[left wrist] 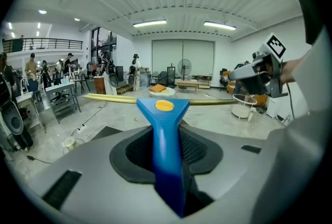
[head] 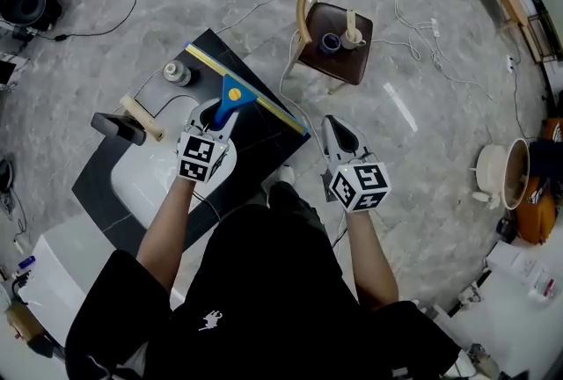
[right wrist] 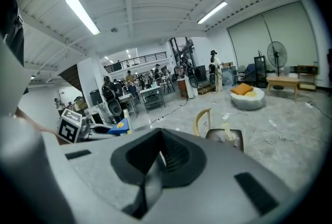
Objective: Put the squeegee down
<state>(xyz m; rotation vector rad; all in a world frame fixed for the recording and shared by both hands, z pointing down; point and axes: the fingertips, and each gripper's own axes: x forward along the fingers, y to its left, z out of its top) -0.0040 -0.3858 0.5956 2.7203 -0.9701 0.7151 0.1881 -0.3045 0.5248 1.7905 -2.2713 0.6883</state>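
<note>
Though vague overhead, left tool's (left wrist: 167, 158) squeegee (left wrist: 165, 110)

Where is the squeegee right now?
Left of centre in the head view, the squeegee is gripped in the left gripper, over the dark countertop beside the sink.

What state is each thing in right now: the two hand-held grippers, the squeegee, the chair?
Left hand-held gripper: shut on the squeegee by its blue handle.
Squeegee: held over the black countertop, not released.
Right hand-held gripper: shut, nothing between its jaws.
Chair: upright, a blue cup on its seat.
</note>
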